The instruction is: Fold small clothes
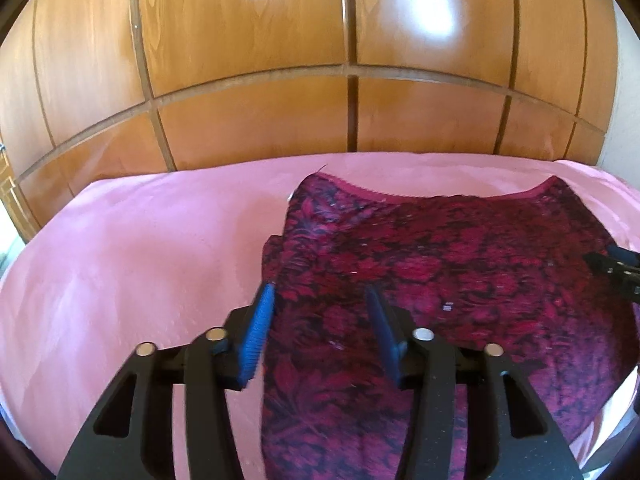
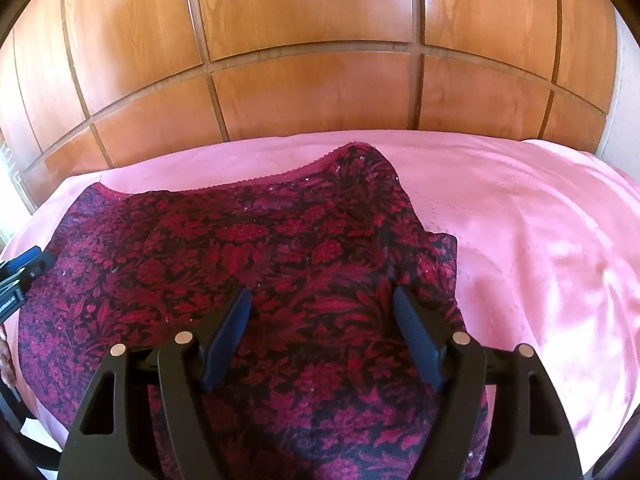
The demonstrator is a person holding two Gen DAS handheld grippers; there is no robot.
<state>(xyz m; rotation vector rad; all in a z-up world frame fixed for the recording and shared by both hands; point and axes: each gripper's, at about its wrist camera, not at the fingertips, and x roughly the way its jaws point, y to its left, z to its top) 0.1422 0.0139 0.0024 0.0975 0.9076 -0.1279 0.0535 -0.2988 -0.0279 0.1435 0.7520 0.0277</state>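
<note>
A small garment point(image 1: 440, 264) with a red and magenta floral print on black lies spread on the pink bed sheet point(image 1: 140, 248), its scalloped pink trim at the far edge. My left gripper point(image 1: 320, 288) hovers over the garment's left edge, jaws apart, with flat cloth below them and nothing pinched. A folded flap sticks out at that left edge. In the right wrist view my right gripper point(image 2: 322, 291) stands open over the right part of the garment point(image 2: 240, 248), near a sleeve-like flap at its right side. Each gripper shows at the edge of the other's view.
A wall of glossy wooden wardrobe panels point(image 1: 248, 112) rises right behind the bed. Bare pink sheet point(image 2: 520, 240) stretches to the right of the garment and also to its left. The bed's near edge falls away at the lower corners.
</note>
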